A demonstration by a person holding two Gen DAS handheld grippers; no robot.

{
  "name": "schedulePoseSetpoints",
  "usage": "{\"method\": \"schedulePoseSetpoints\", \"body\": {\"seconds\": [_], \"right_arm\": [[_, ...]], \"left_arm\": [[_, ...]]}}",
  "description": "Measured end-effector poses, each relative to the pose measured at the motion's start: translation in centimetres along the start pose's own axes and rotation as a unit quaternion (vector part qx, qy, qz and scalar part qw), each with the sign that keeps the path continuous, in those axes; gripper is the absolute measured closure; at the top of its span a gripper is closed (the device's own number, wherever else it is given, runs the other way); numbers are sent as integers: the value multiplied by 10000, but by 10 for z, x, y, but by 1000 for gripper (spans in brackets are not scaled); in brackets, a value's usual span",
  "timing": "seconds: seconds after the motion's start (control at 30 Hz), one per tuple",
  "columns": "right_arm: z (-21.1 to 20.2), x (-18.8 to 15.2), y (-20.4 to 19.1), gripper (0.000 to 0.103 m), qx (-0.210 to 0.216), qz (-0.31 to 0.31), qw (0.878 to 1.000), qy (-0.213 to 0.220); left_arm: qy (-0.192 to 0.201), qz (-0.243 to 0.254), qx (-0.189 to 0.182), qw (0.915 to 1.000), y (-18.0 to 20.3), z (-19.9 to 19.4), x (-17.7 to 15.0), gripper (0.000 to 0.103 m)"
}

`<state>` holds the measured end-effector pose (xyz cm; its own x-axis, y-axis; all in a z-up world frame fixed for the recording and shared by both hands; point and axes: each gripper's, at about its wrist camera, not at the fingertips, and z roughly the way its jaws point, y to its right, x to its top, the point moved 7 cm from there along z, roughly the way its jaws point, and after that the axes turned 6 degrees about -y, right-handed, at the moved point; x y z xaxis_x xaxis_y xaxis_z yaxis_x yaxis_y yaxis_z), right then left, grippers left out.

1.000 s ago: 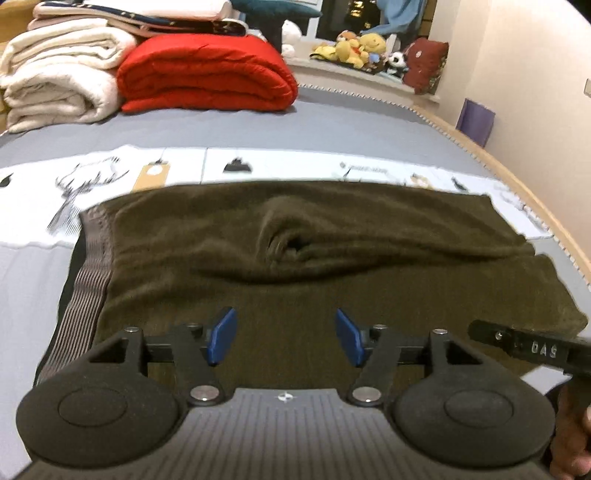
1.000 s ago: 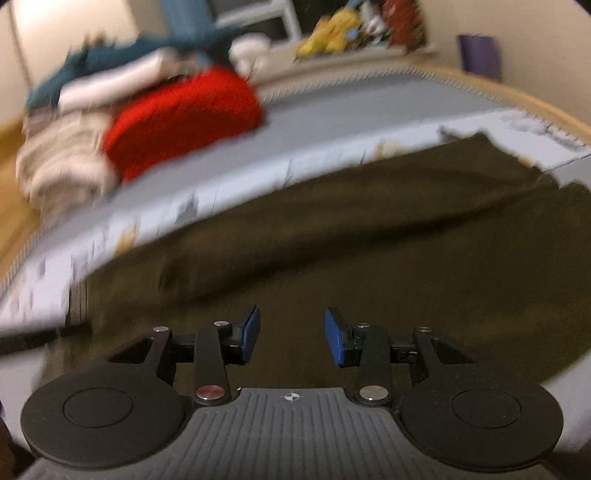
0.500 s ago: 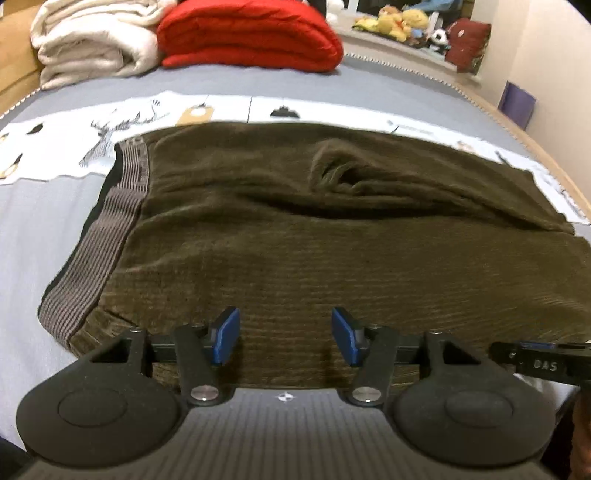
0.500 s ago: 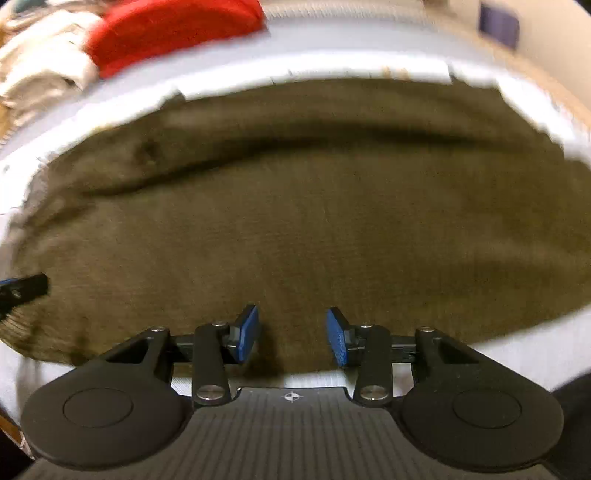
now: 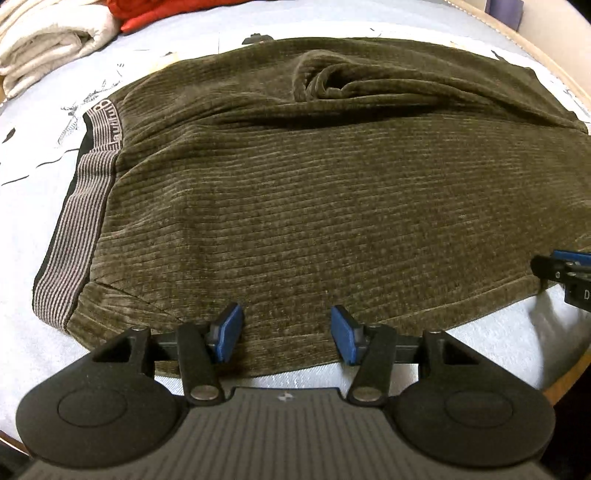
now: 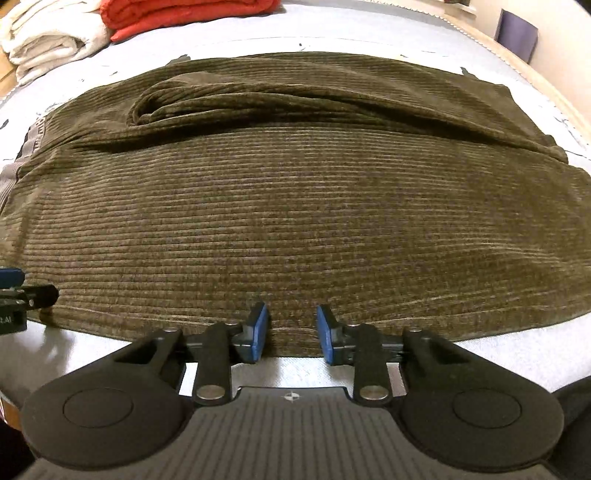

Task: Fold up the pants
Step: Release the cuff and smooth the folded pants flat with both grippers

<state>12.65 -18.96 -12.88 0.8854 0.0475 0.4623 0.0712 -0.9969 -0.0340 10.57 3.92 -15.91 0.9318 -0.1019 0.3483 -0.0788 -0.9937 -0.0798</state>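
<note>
Grey bedding (image 5: 22, 229) under brown pants (image 5: 332, 206): left gripper (image 5: 286, 334) spread, right gripper (image 6: 291, 334) closing over the near hem, risking pinching one layer only.

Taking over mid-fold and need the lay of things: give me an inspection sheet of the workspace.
Surface: bed sheet, light grey, with a white printed strip beyond the pants.
Job's things: olive corduroy pants spread flat, striped waistband on the left, a bunched wrinkle near the far edge.
Clutter: folded white blanket and red blanket at the far left.
Grippers: left gripper open at the near hem; right gripper closing, hem between its pads, not yet pinched.
Cables: nothing seen.
Surroundings: wooden bed edge, purple object by the wall.
</note>
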Motion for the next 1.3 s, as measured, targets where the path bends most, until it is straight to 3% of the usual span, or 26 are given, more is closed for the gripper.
{"method": "schedulePoseSetpoints", "body": {"seconds": [0.17, 0.27, 0.37, 0.47, 0.57, 0.6, 0.67, 0.73, 0.83, 0.93, 1.1, 1.2, 1.3], "right_arm": [[-7, -2, -1, 73, 25, -183, 9997, 189], [-19, 0, 1, 72, 174, -121, 9988, 452], [-26, 5, 5, 70, 291, -26, 9977, 606], [-22, 7, 10, 70, 423, 182, 9979, 459], [-8, 5, 12, 66, 504, 291, 9981, 197], [-1, 0, 12, 66, 461, 270, 9986, 15], [0, -2, 6, 66, 304, 73, 9995, 16], [-3, -1, 0, 65, 216, -1, 9998, 39], [-13, 5, 0, 66, 487, 172, 9982, 311], [-19, 11, -1, 66, 442, 89, 9971, 606], [-5, 13, 0, 66, 472, 128, 9977, 472], [2, 12, -3, 65, 466, 149, 9983, 323], [6, 7, -7, 65, 328, -25, 9992, 210]], "left_arm": [[261, -81, -196, 9994, -2, -12, 4, 44], [668, -281, -143, 9973, -17, -27, 13, 44], [906, -777, -120, 9928, -47, -36, 18, 44], [787, -1400, -190, 9868, -74, -29, 18, 44], [-98, -1797, -30, 9837, -87, 3, -3, 42], [-10, -1850, -65, 9827, -87, 2, -3, 42], [-61, -1765, 44, 9843, -85, -3, 0, 42], [128, -1715, 150, 9850, -80, -12, 1, 43], [653, -1641, 162, 9841, -76, -25, 10, 43], [962, -1596, 236, 9822, -72, -32, 20, 42], [1173, -1763, 372, 9766, -82, -27, 29, 42], [1167, -1926, 498, 9730, -88, -19, 32, 41], [514, -2197, 373, 9735, -92, 8, 25, 41]]}}
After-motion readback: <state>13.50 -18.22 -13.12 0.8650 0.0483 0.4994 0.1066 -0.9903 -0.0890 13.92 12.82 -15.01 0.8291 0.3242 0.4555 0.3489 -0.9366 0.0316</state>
